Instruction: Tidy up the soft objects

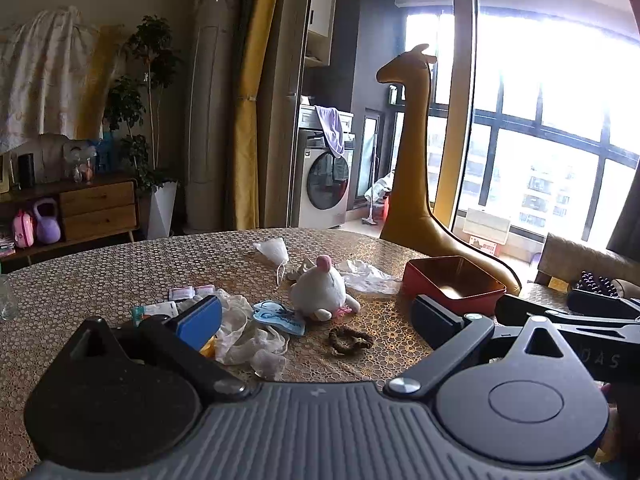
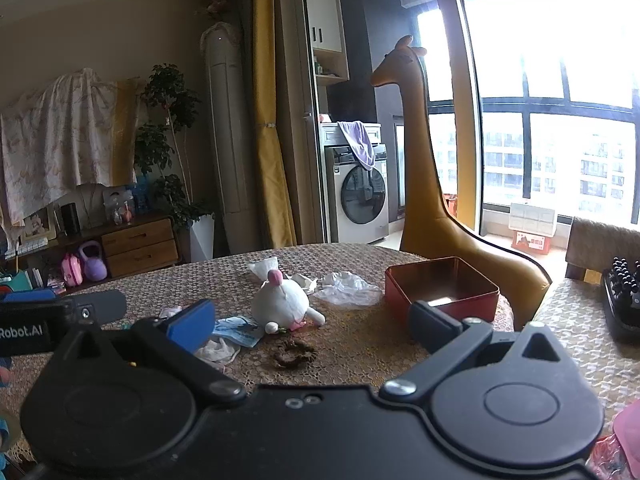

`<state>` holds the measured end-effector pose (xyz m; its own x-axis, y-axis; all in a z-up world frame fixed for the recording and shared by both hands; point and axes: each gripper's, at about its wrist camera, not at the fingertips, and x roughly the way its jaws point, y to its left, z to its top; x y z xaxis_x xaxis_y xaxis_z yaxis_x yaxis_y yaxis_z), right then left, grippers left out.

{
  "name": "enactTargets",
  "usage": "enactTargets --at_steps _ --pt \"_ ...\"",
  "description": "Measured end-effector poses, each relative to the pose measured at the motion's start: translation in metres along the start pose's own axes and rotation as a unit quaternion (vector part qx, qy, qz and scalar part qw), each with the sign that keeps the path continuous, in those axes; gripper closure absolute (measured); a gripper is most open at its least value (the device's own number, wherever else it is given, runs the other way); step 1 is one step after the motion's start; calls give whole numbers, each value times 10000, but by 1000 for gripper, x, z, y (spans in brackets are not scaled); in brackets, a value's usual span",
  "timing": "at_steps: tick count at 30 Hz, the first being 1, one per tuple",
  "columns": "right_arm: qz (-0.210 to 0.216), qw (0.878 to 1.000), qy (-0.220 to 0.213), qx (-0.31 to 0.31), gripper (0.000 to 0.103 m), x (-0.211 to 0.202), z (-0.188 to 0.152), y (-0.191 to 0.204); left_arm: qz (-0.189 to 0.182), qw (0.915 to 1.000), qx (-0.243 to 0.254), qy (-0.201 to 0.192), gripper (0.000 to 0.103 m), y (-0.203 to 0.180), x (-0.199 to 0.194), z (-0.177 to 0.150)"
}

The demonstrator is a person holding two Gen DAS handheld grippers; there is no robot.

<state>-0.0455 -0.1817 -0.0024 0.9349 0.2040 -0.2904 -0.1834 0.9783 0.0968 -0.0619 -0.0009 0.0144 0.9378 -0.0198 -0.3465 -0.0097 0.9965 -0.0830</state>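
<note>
- Closest to the lens, the left gripper (image 1: 316, 318) fills the bottom of its view, its two blue-padded fingers spread wide apart with nothing between them, hovering over a round table (image 1: 100, 276) covered in a honeycomb-patterned cloth.
- Beside the left finger lies crumpled clear plastic wrap (image 1: 248, 336), with small packets (image 1: 186, 293) just behind it.
- Next comes a blue face mask (image 1: 280, 316), flat on the cloth and touching the plastic.
- At centre a white plush toy (image 1: 320, 292) with a pink nose lies on its side, just beyond the mask.
- Near its feet, closer to the camera, rests a brown scrunchie (image 1: 350, 340).
- Behind the plush are a white mask (image 1: 274, 250) and a thin clear bag (image 1: 368, 276).
- Further right stands an open red tin box (image 1: 452, 284), apparently holding nothing, near the table's edge.
- Beyond the table rises a tall yellow giraffe figure (image 1: 412, 140).
- From the right wrist camera, the right gripper (image 2: 312, 326) is likewise wide open and grips nothing; the scrunchie (image 2: 294, 354) lies between its fingers, lower down on the table.
</note>
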Motion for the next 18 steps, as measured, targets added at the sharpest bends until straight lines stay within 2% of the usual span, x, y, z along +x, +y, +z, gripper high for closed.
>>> enactTargets --at_steps 12,18 --pt "59 9999 29 -122 1 8 1 3 -41 9998 4 208 1 5 16 -3" --pt "199 9993 179 -277 1 30 0 8 143 9989 7 446 1 13 42 -3"
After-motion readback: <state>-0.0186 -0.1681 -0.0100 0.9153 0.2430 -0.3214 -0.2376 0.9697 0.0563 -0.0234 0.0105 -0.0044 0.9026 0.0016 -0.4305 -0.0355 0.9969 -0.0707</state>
